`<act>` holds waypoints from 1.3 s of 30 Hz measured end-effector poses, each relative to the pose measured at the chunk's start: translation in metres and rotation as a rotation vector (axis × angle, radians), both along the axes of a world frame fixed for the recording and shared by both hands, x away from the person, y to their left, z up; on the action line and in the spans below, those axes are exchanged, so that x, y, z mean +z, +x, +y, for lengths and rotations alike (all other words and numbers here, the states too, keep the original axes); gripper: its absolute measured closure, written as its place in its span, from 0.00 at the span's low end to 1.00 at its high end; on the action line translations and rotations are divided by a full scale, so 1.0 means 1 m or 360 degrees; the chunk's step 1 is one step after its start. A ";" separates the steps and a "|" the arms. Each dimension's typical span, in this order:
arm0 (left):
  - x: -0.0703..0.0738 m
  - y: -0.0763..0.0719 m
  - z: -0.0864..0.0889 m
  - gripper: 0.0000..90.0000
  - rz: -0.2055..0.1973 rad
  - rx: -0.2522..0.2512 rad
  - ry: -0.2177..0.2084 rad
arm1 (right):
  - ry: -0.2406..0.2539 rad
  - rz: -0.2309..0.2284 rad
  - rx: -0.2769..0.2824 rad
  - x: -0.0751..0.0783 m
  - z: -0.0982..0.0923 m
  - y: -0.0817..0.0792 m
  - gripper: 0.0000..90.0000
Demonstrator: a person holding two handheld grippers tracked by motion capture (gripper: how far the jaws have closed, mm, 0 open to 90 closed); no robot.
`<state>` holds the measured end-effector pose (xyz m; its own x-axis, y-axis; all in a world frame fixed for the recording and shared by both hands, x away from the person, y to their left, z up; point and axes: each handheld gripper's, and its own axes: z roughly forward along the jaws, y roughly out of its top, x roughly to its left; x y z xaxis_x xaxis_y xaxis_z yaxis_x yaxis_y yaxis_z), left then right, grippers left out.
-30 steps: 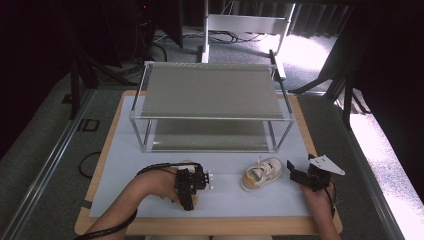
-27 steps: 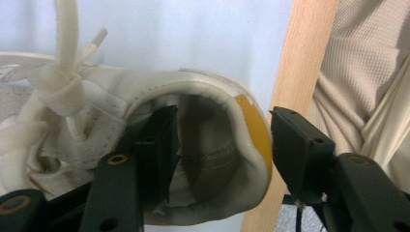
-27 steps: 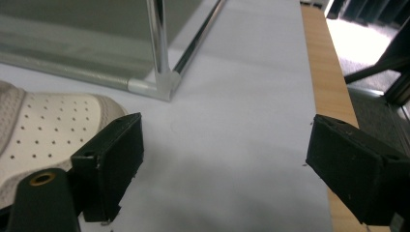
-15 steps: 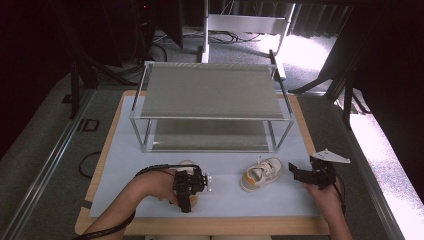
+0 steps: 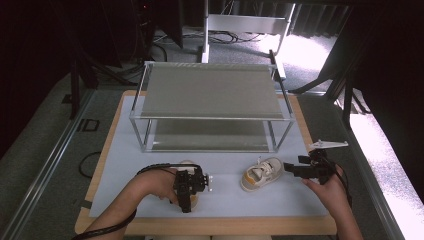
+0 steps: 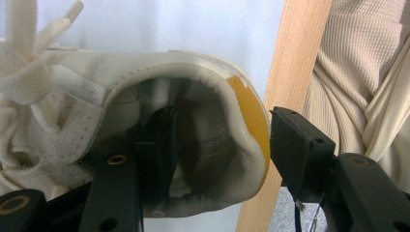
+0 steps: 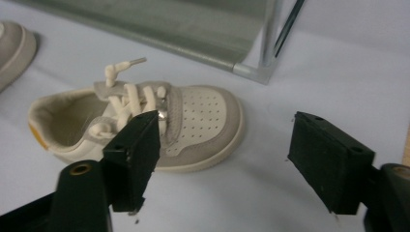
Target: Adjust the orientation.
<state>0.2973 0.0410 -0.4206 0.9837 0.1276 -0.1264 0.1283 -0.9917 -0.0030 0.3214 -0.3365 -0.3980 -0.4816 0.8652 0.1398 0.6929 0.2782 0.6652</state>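
Observation:
Two small white and beige child's shoes lie on the pale mat. One shoe (image 5: 261,172) (image 7: 193,121) rests on its sole in front of the rack, toe towards my right gripper (image 5: 290,169) (image 7: 220,159). That gripper stands open just right of the toe, with nothing between its jaws. The other shoe (image 6: 121,92) (image 5: 188,163) (image 7: 14,43) sits under my left hand. My left gripper (image 5: 186,195) (image 6: 222,145) is open astride its heel, one jaw inside the shoe and one just outside the orange heel tab (image 6: 249,121).
A two-level metal rack (image 5: 210,92) (image 7: 261,67) stands across the middle of the mat (image 5: 230,200). The wooden table edge (image 6: 290,63) runs close behind the left shoe, with the person's beige top beyond it. Dark floor and stands surround the table.
The right hand has shifted slightly and turned, so the grey plate on its gripper sits higher. The left hand and both shoes have stayed in place.

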 end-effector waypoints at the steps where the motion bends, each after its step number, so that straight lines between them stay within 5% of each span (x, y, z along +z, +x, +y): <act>1: 0.000 0.000 0.000 0.49 0.0001 0.0001 0.0000 | -0.0018 0.0013 0.0008 0.002 0.003 0.000 0.30; 11: -0.001 0.001 -0.002 0.49 0.0018 0.0002 0.0016 | -0.0351 0.0231 0.0159 0.008 0.032 -0.003 0.30; 20: -0.001 0.001 -0.002 0.49 0.0026 0.0017 0.0014 | -0.0420 0.0360 0.0238 0.006 0.042 -0.003 0.30; 26: -0.001 0.002 -0.003 0.49 0.0030 0.0032 0.0027 | -0.0555 0.0459 0.0294 0.011 0.058 0.000 0.31; 31: -0.001 0.003 -0.004 0.50 0.0031 0.0026 0.0032 | -0.0526 0.0450 0.0350 0.027 0.078 0.002 0.34; 39: -0.001 0.002 -0.004 0.50 0.0028 0.0030 0.0026 | -0.0474 0.0441 0.0452 0.033 0.108 0.003 0.35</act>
